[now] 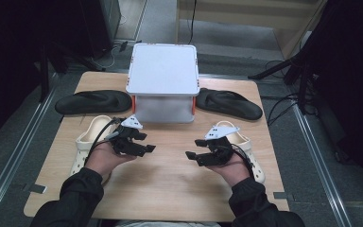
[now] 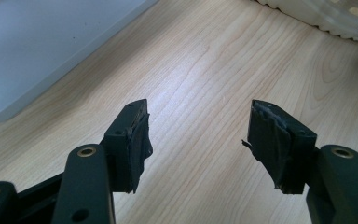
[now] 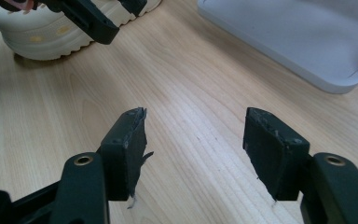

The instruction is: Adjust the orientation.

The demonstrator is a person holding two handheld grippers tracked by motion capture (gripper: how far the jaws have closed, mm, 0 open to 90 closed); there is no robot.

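A pale wooden table (image 1: 170,175) sits in a dim room, with a white storage box (image 1: 163,71) standing at its far middle, lid on, orange clips at the corners. Everything else arranges itself around that box: a black sandal (image 1: 93,101) lies to its left and another black sandal (image 1: 229,103) to its right, both with their long axes running across the table. Nearer the person, left of the box and forward of it, lies a cream clog (image 1: 90,138), its length running roughly towards the box; a second cream clog (image 1: 246,146) mirrors it on the right.

The left gripper (image 1: 144,142) hovers in front of the box, just beside the left clog, jaws spread wide with nothing between them. The right gripper (image 1: 194,149) does the same beside the right clog, also agape and empty. Both point inward, at each other, over bare wood.

So each clog lies outboard of its own gripper, behind the fingertips rather than ahead of them. To my eye, either hand would have to swing outward and turn before its jaws could straddle a clog's side wall. The left hand is plainly nearer the left clog, the right hand nearer the right.
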